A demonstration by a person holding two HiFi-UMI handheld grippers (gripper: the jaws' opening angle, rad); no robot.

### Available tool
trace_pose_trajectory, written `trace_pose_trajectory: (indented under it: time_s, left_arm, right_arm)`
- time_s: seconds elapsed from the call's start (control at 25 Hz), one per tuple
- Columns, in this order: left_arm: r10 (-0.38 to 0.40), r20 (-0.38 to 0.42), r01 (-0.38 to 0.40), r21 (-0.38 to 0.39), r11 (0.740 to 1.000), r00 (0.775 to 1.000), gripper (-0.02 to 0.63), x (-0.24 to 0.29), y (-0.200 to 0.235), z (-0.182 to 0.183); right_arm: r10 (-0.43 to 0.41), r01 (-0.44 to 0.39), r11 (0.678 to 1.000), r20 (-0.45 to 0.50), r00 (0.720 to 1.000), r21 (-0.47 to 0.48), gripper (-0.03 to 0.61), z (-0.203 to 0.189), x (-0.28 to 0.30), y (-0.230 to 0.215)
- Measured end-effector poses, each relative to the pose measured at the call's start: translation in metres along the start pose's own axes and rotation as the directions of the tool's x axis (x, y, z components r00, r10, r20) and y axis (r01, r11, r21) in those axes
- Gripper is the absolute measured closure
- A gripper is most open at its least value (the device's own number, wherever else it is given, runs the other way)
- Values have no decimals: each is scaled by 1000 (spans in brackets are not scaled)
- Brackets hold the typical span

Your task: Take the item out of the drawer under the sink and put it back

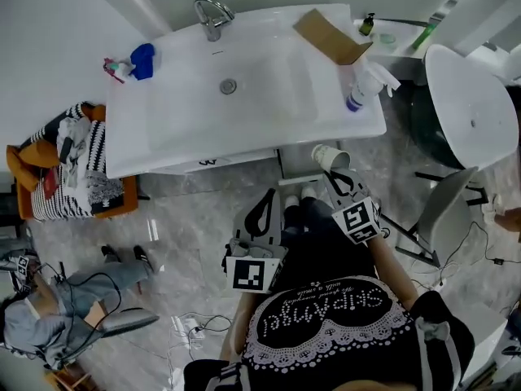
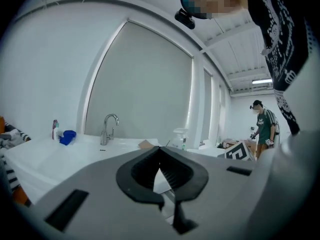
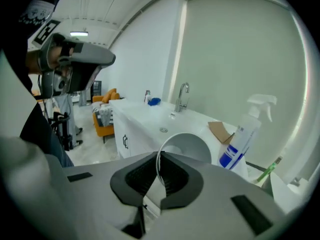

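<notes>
A white paper cup (image 1: pixel 330 157) lies tilted on its side, just off the front edge of the white sink counter (image 1: pixel 163 129), mouth toward me. My right gripper (image 1: pixel 336 174) is shut on its rim. In the right gripper view the cup (image 3: pixel 192 145) stands over the jaws, which pinch its thin wall. My left gripper (image 1: pixel 268 195) hangs a little lower and to the left, in front of the cabinet (image 1: pixel 213 163) under the sink. In the left gripper view the left gripper (image 2: pixel 160 150) has its tips together and nothing between them. A pale strip (image 1: pixel 299 181) under the counter may be the drawer's edge.
On the counter are a faucet (image 1: pixel 212 16), a spray bottle (image 1: pixel 362 88), a cardboard piece (image 1: pixel 330 35) and a blue item (image 1: pixel 142 59). An orange seat with striped cloth (image 1: pixel 69 169) stands left, a grey chair (image 1: pixel 444 210) right. A person sits at lower left (image 1: pixel 57 308).
</notes>
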State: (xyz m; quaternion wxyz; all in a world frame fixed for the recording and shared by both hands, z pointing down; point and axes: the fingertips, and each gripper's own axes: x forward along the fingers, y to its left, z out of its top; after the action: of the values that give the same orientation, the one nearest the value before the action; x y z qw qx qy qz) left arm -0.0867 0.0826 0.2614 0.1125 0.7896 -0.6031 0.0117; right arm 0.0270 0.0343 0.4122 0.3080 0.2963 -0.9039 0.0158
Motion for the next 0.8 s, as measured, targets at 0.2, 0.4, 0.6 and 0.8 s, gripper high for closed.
trace_pose_trajectory:
  time_s: [0.2, 0.4, 0.6, 0.8]
  left_arm:
    - [-44, 36, 44, 7, 999, 998, 611, -3, -8, 12]
    - [-43, 48, 43, 11, 999, 998, 611, -10, -5, 17]
    - [-57, 58, 57, 10, 998, 997, 611, -11, -9, 20]
    - [-76, 52, 76, 8, 997, 996, 611, -3, -13, 20]
  right_arm:
    - [-42, 24, 992, 148, 988, 121, 552, 36, -19, -2]
    - [-67, -26, 950, 286, 956, 310, 552, 66, -47, 0]
    - [-105, -47, 929, 382, 918, 367, 552, 88, -80, 1]
    - [-150, -15, 931, 419, 896, 364, 552, 99, -99, -4]
